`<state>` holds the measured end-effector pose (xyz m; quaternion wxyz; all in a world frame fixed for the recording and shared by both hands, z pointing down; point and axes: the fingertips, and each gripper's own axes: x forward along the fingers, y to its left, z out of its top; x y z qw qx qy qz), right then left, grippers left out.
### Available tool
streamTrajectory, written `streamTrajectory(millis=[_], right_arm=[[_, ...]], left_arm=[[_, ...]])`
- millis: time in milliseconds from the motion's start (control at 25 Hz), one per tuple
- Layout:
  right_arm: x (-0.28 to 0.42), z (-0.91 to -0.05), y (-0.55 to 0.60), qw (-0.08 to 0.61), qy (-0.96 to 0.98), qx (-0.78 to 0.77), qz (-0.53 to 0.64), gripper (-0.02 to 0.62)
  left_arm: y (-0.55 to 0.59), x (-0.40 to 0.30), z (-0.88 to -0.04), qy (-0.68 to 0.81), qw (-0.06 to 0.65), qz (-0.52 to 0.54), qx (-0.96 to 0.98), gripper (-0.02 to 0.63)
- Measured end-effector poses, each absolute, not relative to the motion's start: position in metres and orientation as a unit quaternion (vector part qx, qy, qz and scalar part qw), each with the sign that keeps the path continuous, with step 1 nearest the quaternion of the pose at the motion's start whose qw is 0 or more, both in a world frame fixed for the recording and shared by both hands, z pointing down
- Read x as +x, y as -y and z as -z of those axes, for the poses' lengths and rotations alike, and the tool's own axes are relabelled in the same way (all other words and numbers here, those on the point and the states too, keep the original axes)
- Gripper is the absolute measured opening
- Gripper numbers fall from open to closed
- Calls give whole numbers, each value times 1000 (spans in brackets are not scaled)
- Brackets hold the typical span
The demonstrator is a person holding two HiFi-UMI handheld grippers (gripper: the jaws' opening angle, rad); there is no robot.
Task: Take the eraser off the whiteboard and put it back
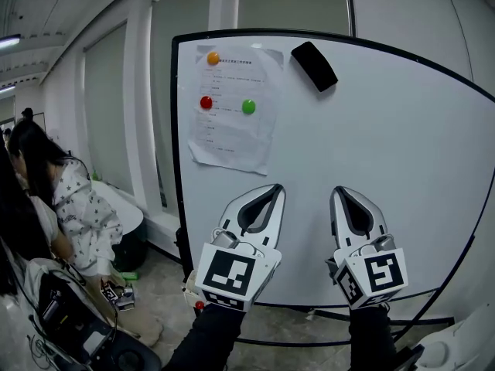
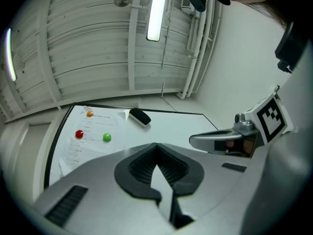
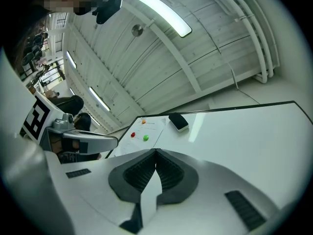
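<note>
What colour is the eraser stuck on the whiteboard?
The eraser is black; it shows best in the head view.

Smooth, glossy whiteboard with a matt black eraser, a thin curling paper sheet, and shiny plastic-looking round magnets on it.
</note>
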<state>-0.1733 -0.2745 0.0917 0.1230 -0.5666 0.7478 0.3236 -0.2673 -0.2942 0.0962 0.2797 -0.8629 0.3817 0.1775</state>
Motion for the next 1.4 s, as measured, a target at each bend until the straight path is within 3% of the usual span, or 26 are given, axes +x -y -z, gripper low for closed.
streamTrajectory(millis=[1400], right_arm=[[-158, -30, 358, 125, -713, -569, -391, 12]], left_arm=[[386, -228, -75, -367, 284, -189, -865, 5]])
